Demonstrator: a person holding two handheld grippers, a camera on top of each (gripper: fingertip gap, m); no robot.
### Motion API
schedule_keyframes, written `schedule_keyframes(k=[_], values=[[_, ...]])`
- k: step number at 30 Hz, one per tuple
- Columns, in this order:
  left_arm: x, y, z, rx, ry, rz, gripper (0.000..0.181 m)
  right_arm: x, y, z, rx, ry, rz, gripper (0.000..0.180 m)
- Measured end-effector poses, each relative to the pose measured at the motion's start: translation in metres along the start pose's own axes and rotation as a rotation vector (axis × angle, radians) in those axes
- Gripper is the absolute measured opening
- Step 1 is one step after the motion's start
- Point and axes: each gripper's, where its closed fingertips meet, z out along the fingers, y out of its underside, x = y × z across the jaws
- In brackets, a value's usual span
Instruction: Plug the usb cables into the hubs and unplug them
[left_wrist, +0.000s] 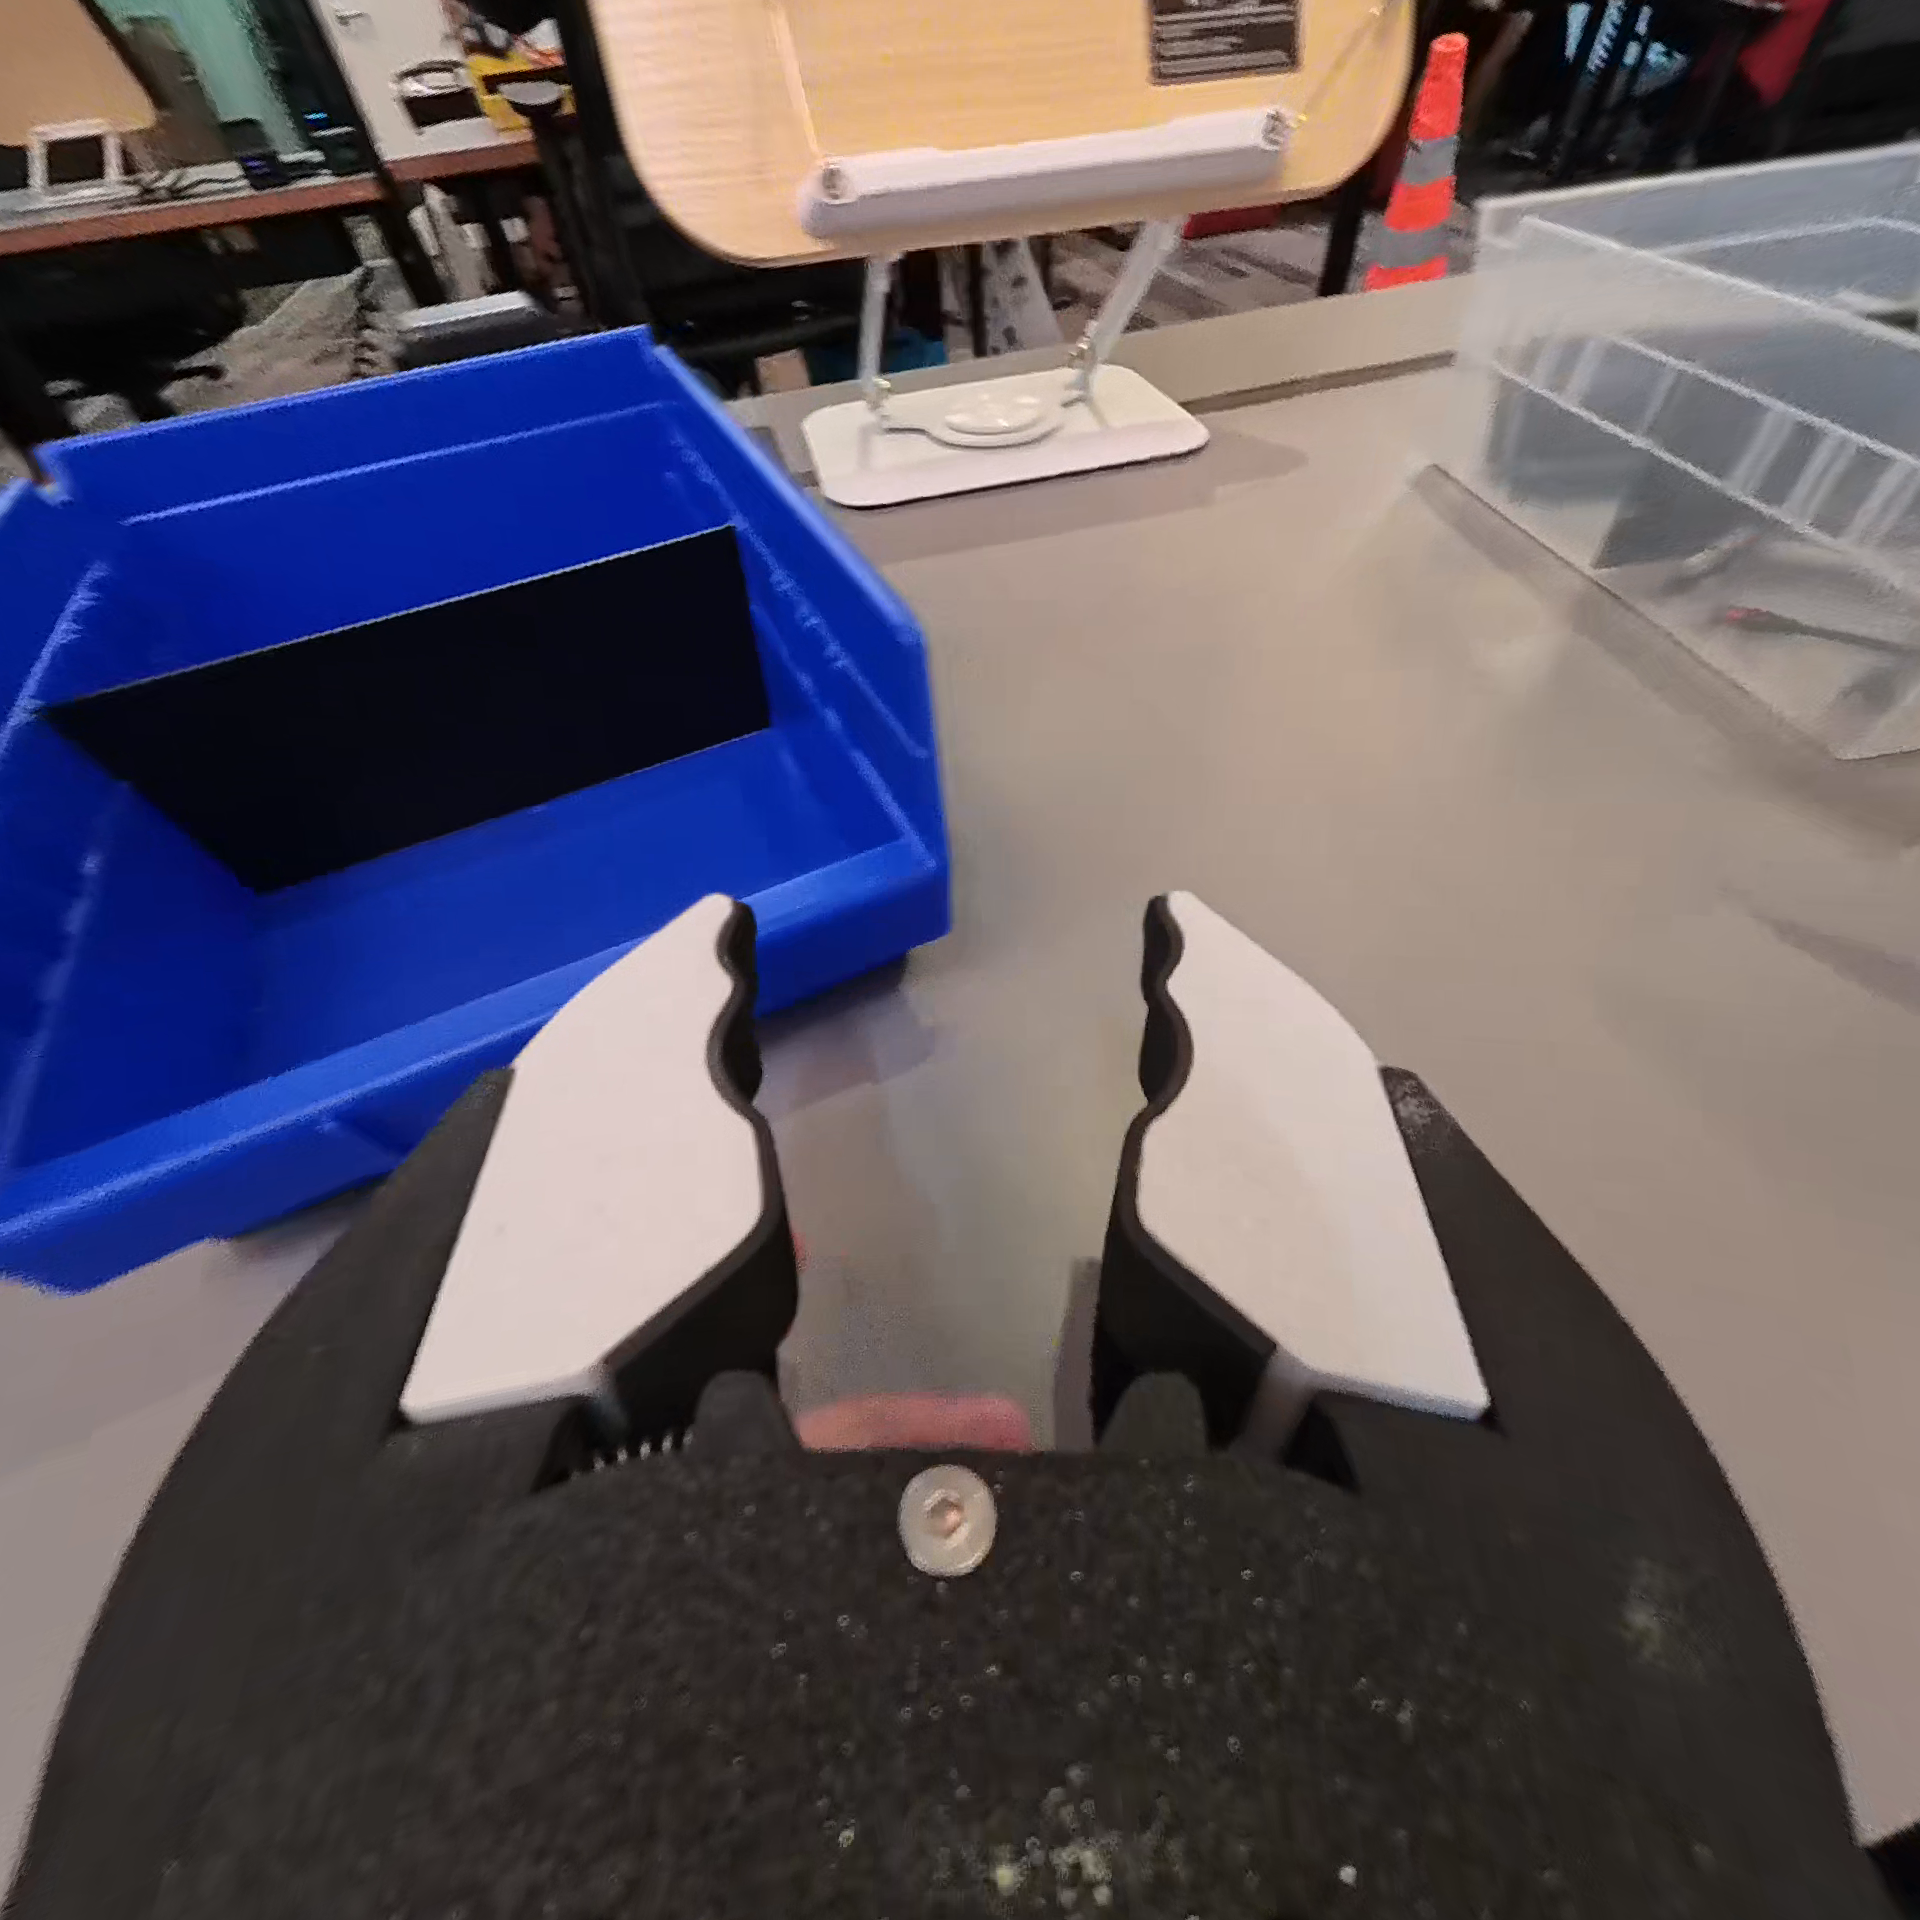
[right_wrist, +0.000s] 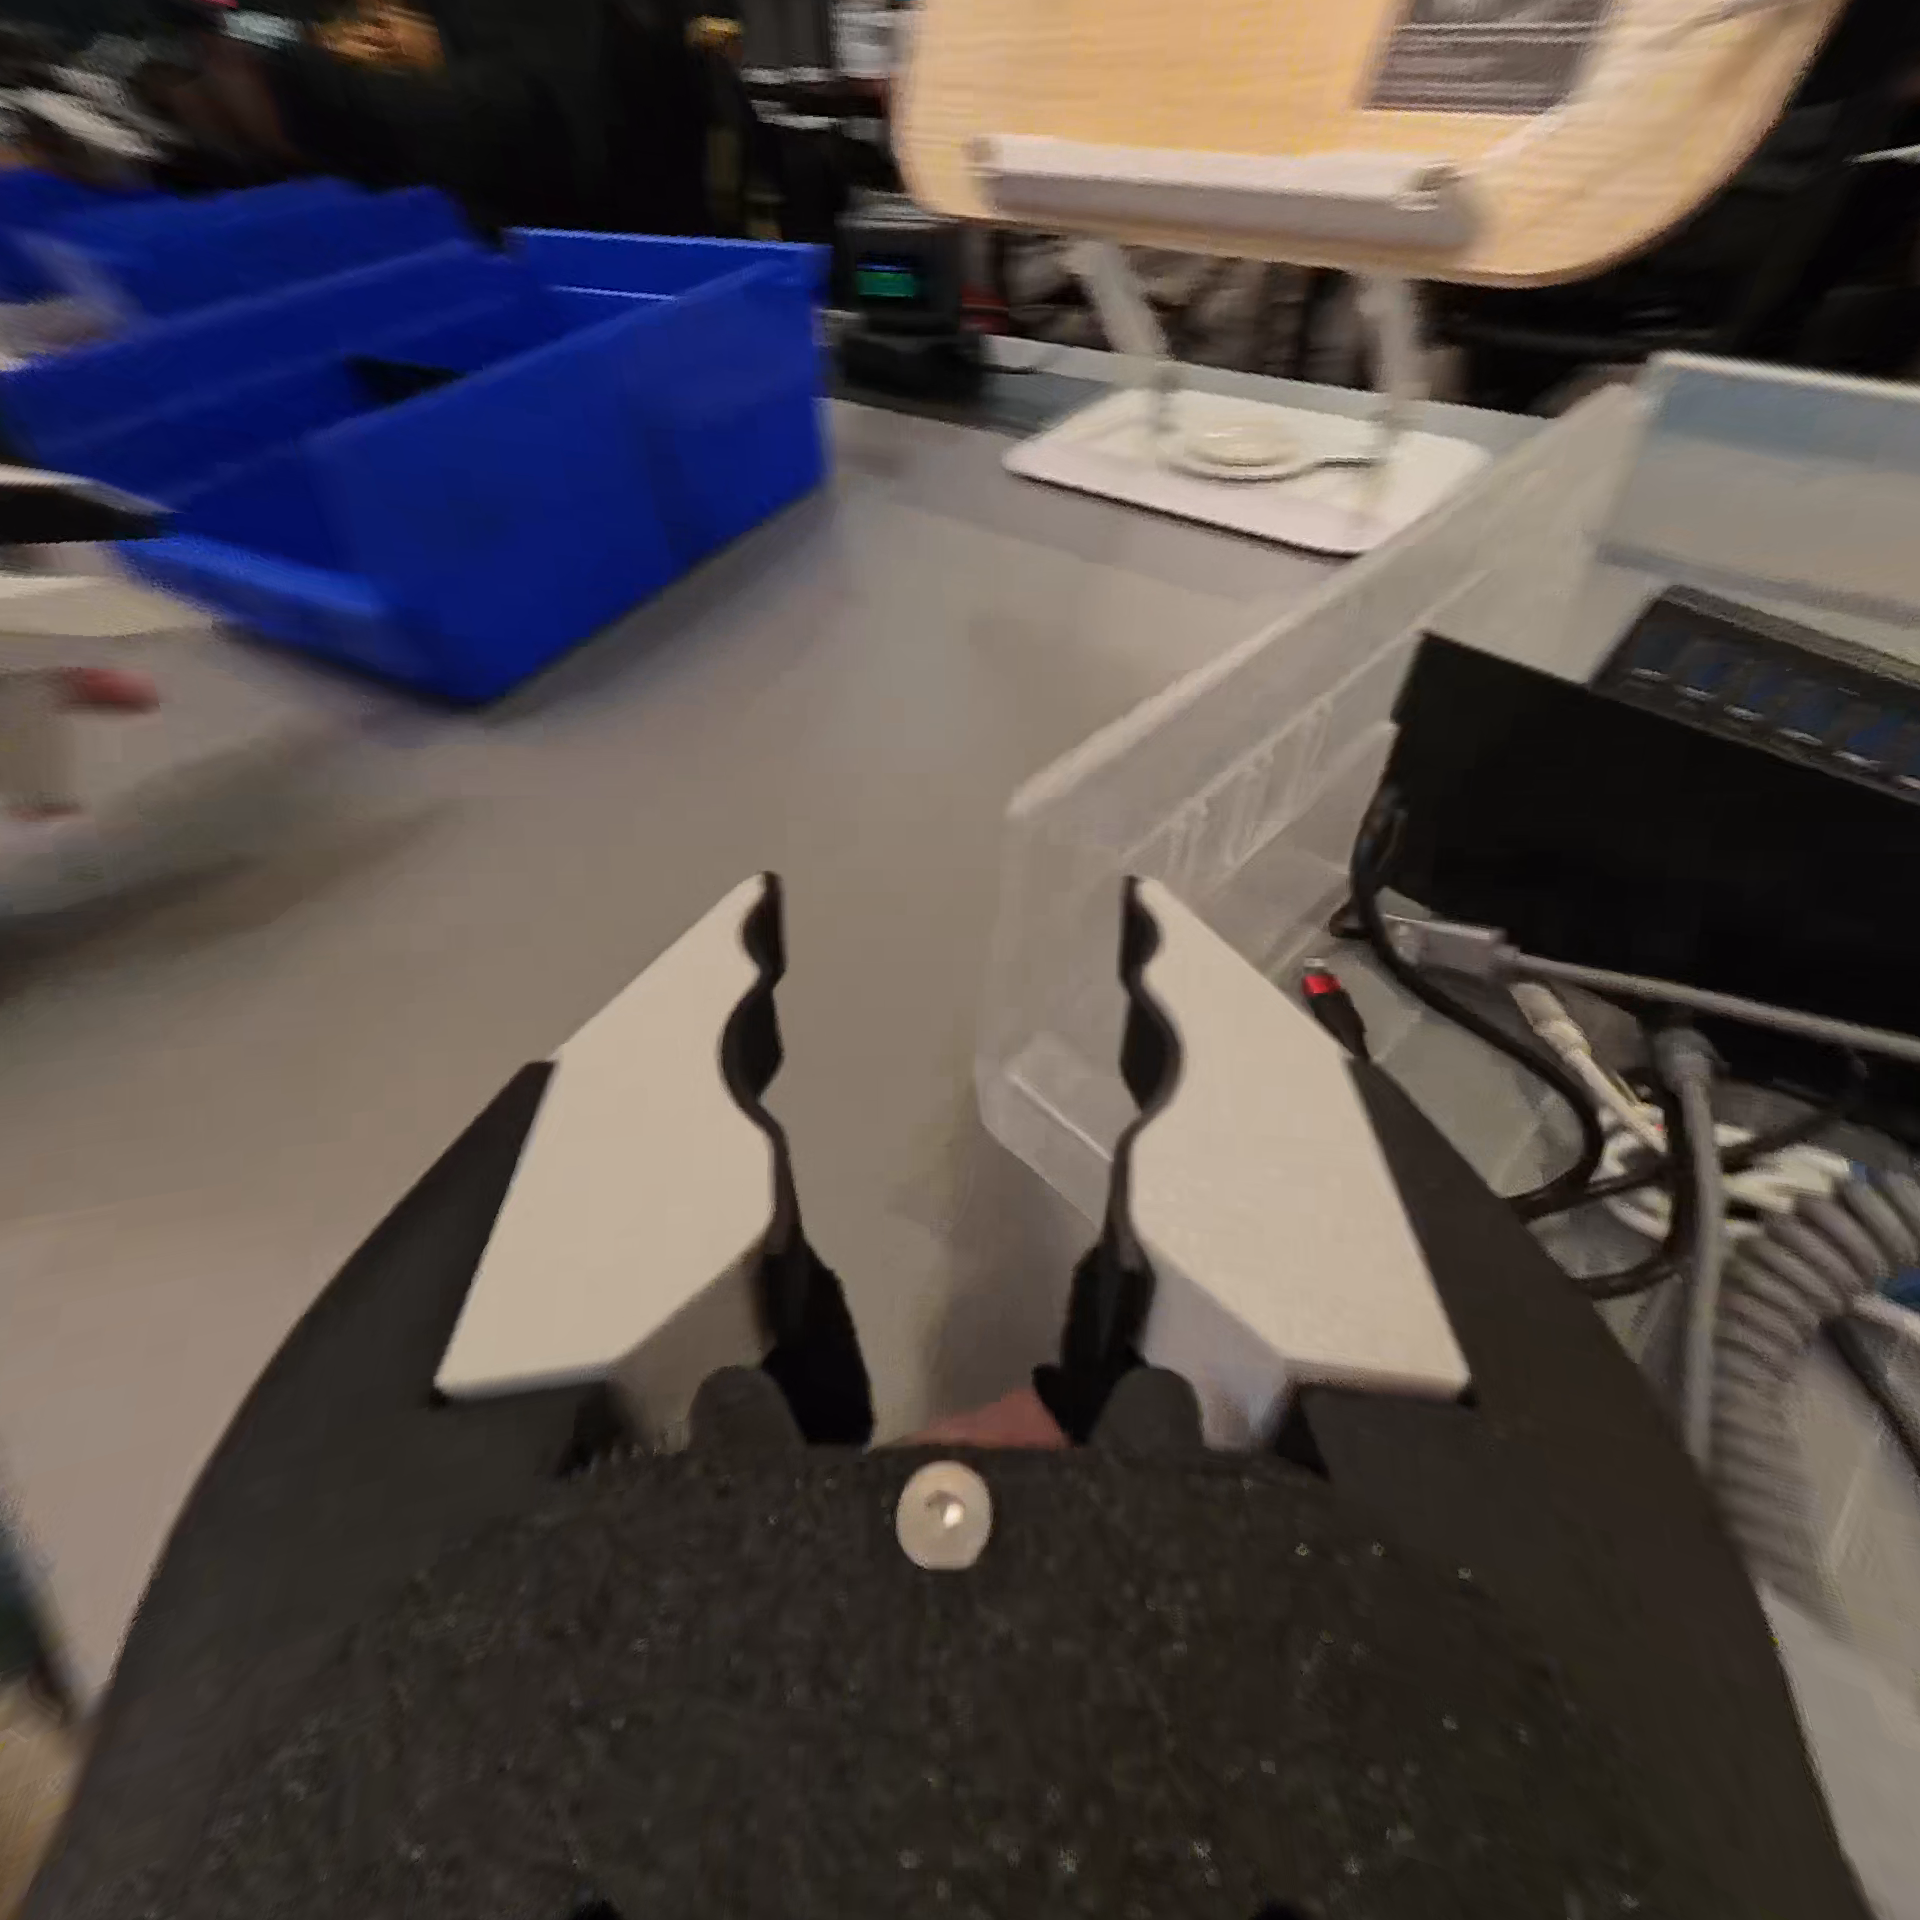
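My left gripper (left_wrist: 948, 914) is open and empty above the grey table (left_wrist: 1299, 831), just right of a blue bin (left_wrist: 842, 665). My right gripper (right_wrist: 948, 894) is open and empty, left of a clear plastic bin (right_wrist: 1247, 748). That bin holds a black USB hub (right_wrist: 1662, 821) with a row of blue ports on top, and a tangle of black, grey and white cables (right_wrist: 1621, 1122), one with a red-tipped plug (right_wrist: 1325, 987). The clear bin also shows at the right of the left wrist view (left_wrist: 1714, 436). The right wrist view is blurred.
The blue bin has a black divider (left_wrist: 436, 707); it also shows in the right wrist view (right_wrist: 540, 540). A white stand with a wooden panel (left_wrist: 997, 436) stands at the table's back. An orange cone (left_wrist: 1423, 177) and other desks lie beyond. The other gripper's tip (right_wrist: 73, 509) shows at far left.
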Motion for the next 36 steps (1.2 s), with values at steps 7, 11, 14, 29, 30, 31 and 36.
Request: schedule_keyframes(k=[7,11,14,29,30,31,36], values=[[0.114,-0.024,0.008,0.061,0.300,0.030,0.067,-0.024,-0.061,-0.076,0.359,0.158,-0.100,0.066],[0.157,-0.026,0.021,0.051,0.362,0.059,0.076,0.023,-0.065,-0.124,0.382,0.545,-0.042,0.065],[0.155,-0.038,0.034,0.090,0.337,0.047,0.072,0.031,-0.040,-0.136,0.327,0.643,0.059,0.063],[0.181,-0.021,0.074,-0.083,0.366,0.146,0.008,0.046,0.045,-0.122,-0.035,0.909,0.193,0.004],[0.176,-0.024,0.075,-0.082,0.358,0.130,0.007,0.042,0.043,-0.119,-0.034,0.910,0.187,0.004],[0.170,-0.028,0.074,-0.073,0.343,0.118,0.006,0.039,0.041,-0.115,-0.037,0.903,0.174,0.003],[0.136,-0.039,0.064,-0.003,0.244,0.090,0.004,0.030,0.023,-0.087,-0.010,0.826,0.117,0.004]])
